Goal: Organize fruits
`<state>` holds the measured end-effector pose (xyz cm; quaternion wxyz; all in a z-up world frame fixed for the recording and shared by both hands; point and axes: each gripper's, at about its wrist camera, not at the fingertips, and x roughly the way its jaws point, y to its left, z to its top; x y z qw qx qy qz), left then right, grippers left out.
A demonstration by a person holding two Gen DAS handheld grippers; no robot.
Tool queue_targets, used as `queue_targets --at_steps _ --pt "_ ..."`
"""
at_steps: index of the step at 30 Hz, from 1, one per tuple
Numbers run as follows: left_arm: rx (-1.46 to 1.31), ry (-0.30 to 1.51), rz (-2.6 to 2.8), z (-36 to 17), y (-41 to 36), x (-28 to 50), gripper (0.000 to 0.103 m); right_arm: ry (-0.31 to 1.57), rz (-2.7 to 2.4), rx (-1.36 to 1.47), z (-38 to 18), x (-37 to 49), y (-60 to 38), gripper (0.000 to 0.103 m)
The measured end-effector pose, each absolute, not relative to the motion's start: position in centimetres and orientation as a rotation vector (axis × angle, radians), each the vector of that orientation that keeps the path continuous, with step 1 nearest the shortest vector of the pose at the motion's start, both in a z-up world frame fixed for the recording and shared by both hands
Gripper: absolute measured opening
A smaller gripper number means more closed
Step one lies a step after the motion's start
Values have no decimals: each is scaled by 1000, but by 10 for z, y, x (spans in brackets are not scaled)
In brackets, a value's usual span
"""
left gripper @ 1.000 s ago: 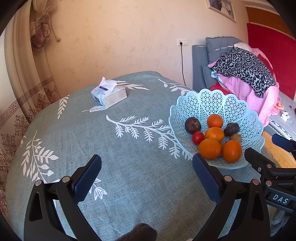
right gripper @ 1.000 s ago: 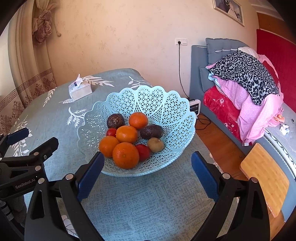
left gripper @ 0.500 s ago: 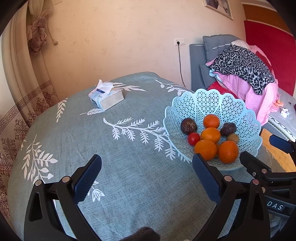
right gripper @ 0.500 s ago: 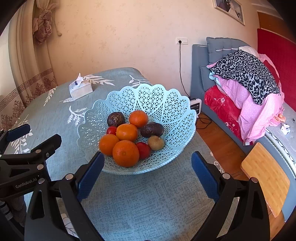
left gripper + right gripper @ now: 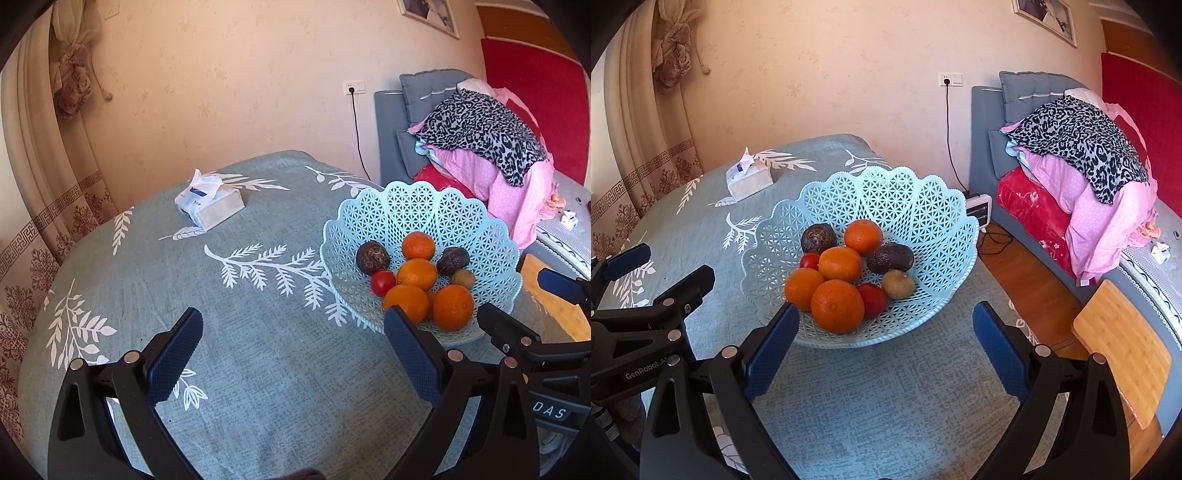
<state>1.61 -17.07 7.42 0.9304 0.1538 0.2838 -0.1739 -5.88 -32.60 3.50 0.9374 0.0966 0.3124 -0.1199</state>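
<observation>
Both grippers are spread wide and hold nothing. Ahead of the right gripper [image 5: 882, 334] sits the fruit basket [image 5: 916, 199]; it lies right of the left gripper [image 5: 293, 345].

the basket [image 5: 916, 206] sits on the bench [image 5: 886, 398] just ahead of the right jaws, fruit [image 5: 837, 305] piled in it. from the left jaws it lies ahead to the right; the tissue pack [image 5: 209, 202] lies farther ahead, left of the basket.

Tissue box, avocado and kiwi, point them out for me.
Tissue box [image 5: 750, 181], right wrist view, on its front side.
Avocado [image 5: 890, 257], right wrist view, on its middle.
Kiwi [image 5: 897, 284], right wrist view, on its middle.
</observation>
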Motion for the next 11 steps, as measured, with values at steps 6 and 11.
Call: queue_targets --at_steps 6,11 --pt "309 597 -354 74 -167 17 98 640 -241 196 35 -59 -324 96" --pt "298 608 -353 75 -160 16 98 641 -237 191 36 -59 -320 96"
